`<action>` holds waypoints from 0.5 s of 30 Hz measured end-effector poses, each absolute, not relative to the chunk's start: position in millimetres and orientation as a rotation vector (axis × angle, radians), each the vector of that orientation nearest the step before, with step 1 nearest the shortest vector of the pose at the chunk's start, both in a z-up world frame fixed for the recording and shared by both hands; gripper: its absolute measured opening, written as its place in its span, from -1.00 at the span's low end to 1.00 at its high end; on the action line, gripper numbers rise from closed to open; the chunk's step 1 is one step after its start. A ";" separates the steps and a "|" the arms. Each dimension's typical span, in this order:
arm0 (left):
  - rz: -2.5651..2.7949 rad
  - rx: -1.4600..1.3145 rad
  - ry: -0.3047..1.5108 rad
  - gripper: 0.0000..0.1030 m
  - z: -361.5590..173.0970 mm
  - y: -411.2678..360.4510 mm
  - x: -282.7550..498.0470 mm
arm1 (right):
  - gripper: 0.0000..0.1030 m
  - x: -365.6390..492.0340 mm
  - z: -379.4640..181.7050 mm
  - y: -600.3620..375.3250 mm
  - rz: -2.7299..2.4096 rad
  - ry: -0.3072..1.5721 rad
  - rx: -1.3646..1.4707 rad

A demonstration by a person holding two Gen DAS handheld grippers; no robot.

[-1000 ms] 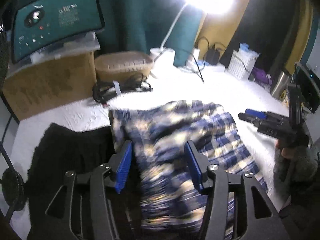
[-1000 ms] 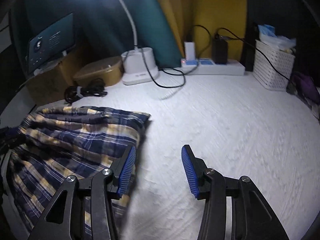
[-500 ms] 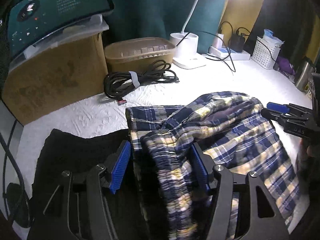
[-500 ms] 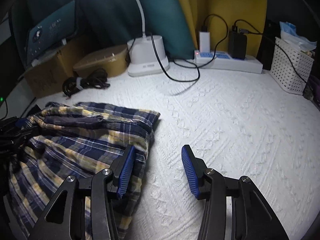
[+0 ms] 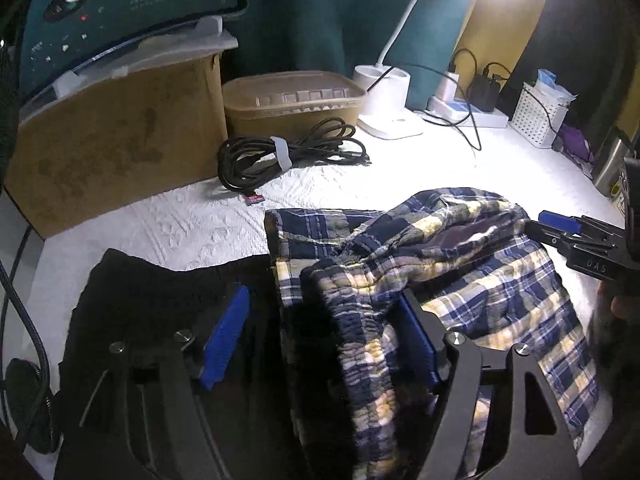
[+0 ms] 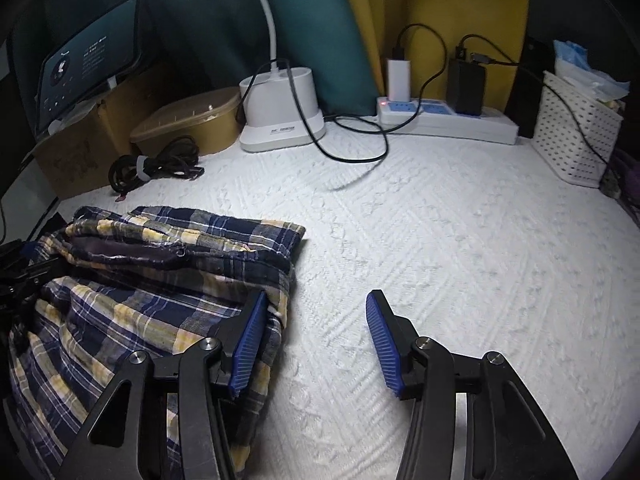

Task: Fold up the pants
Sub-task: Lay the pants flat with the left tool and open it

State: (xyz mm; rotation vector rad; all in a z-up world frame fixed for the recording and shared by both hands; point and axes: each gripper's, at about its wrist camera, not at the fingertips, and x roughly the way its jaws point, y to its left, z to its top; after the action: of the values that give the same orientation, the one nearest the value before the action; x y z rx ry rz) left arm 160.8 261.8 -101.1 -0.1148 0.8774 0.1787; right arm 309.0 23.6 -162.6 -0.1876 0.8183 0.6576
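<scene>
**Plaid pants let go in a loose heap, fold not yet tidy**

Nearest in the left wrist view, the left gripper [image 5: 324,344] stands released: its jaws have just been opening, and the bunched waistband of the plaid pants [image 5: 420,280] lies between them, against the right-hand pad and well clear of the left one. In the right wrist view the right gripper [image 6: 316,344] is also unclenched, straddling the pants' edge at lower left of the frame, with bare cover between its pads and nothing pinched.

The pants lie in the lower middle of the left view, doubled over themselves with a rumpled ridge on top. Just beside them at lower left lies a black garment [image 5: 160,292], touching or nearly touching the plaid edge.

What could go wrong: the ridge looks springy, so the top layer may slump open unless pressed flat. A regrasp could take only one layer and drag the stack askew. The left pad may also catch the black garment and pull it along.

The white textured cover [image 6: 440,240] is soft and quilted, likely to grip cloth rather than let it slide. Further back sit a coiled black cable [image 5: 288,156], a brown lidded container [image 5: 294,100] and a cardboard box [image 5: 116,140] with a screen on top, then a lamp base [image 6: 282,114], power strip [image 6: 444,120] and white basket [image 6: 576,136] against teal and yellow curtains
</scene>
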 end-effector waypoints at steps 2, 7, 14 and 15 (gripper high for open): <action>0.185 -0.108 0.868 0.44 -97.2 259.5 154.8 | 0.01 304.8 -158.0 18.0 0.654 0.812 -0.176; 0.182 -0.145 0.839 0.44 -88.4 258.2 137.7 | 0.02 290.3 -150.8 9.5 0.680 0.811 -0.160; 0.186 -0.146 0.891 0.44 -98.7 249.8 124.8 | 0.03 264.0 -161.9 13.9 0.714 0.834 -0.211; 0.191 -0.143 0.900 0.44 -102.2 250.3 124.2 | 0.02 261.6 -164.6 13.8 0.711 0.837 -0.222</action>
State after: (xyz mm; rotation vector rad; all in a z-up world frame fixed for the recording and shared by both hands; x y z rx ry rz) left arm 124.2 250.3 -102.2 -0.1435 0.8996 0.1909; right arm 261.6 13.8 -164.6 -0.2216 0.8367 0.7114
